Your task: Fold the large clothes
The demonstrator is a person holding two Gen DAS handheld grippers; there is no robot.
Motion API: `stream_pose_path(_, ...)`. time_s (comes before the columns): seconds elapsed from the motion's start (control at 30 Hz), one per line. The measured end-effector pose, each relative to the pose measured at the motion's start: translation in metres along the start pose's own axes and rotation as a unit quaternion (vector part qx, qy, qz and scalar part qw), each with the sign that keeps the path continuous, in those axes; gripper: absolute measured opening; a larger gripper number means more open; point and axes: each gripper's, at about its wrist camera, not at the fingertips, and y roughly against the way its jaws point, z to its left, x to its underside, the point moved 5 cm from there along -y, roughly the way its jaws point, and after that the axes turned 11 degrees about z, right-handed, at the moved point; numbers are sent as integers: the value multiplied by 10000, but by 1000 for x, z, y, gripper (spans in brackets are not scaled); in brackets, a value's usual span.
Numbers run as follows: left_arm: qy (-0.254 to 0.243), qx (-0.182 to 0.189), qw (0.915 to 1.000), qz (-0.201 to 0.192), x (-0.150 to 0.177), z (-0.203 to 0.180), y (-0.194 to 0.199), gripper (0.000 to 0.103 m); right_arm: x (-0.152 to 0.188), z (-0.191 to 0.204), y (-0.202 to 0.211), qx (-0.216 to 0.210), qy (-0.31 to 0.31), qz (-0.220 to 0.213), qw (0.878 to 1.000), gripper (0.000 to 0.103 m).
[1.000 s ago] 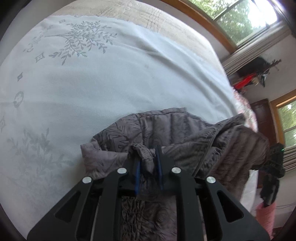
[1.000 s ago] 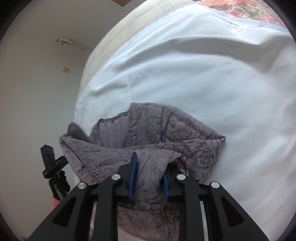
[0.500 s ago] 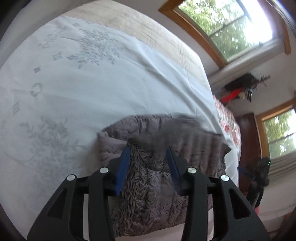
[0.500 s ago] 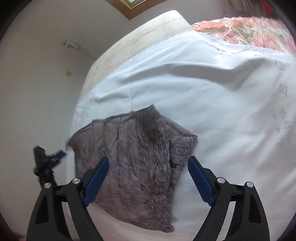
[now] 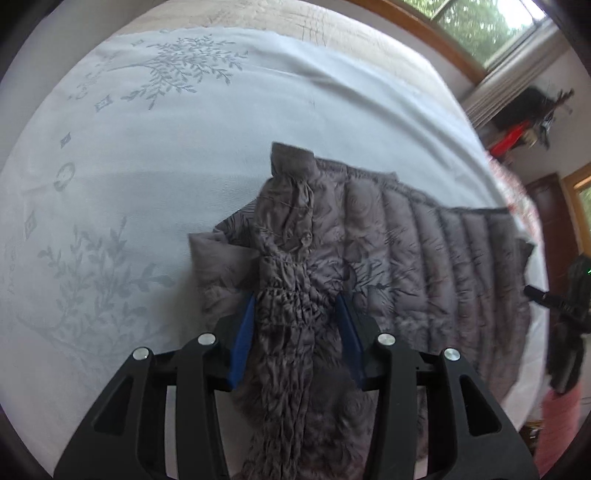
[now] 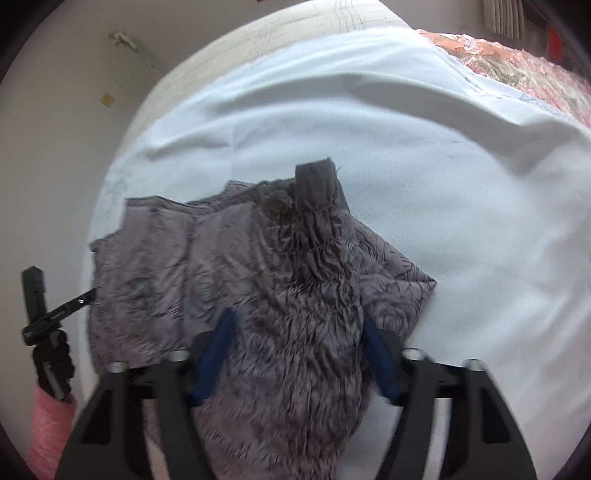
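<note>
A grey quilted jacket with a rose pattern lies on the white bed sheet. One sleeve runs forward between the fingers of my left gripper, which is open and above it. In the right wrist view the jacket shows with a sleeve laid over the body, its cuff pointing away. My right gripper is open, its blue pads on either side of the sleeve.
The sheet covers a bed with a beige mattress edge. A floral pink cover lies at the far side. A black tripod stands off the bed's edge; it also shows in the left wrist view.
Both grippers were shut on bunched jacket fabric a second ago; both have opened and let go. The jacket now lies flatter, with the sleeves laid over it.
</note>
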Motion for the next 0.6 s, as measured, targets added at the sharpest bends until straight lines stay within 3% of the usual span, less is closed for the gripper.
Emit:
stream_pose_path(0.03,-8,-55,10000,-39,-1,-1,-1,28,-1,1,0,68,28,-46,10000,36)
stream_pose_path(0.07,-13,-71,9999,-116,-2,-4,0,14,-2,1,1,205,52,-109,9997,29)
stream_pose_path(0.13,29,-59,9995,-313,-4,-7,7,9,-3,1,9,231,64,-246,9994,14)
stream_pose_path(0.27,100,-205,9964,-822,-6,-9,29,7,-5,-7,33,155,-36,-618,9980,11)
stream_pose_path(0.37,193,-193,9947,-995,-7,-4,34,7,-8,-20,36,-179,-350,-657,9971,11)
stream_pose_path(0.53,54,-588,9960,-667,-3,1,-1,8,-6,-33,7,-30,-562,-404,9976,11)
stream_pose_path(0.6,84,-534,9969,-579,0,7,-13,9,-5,-38,-4,-78,-651,-349,9972,12)
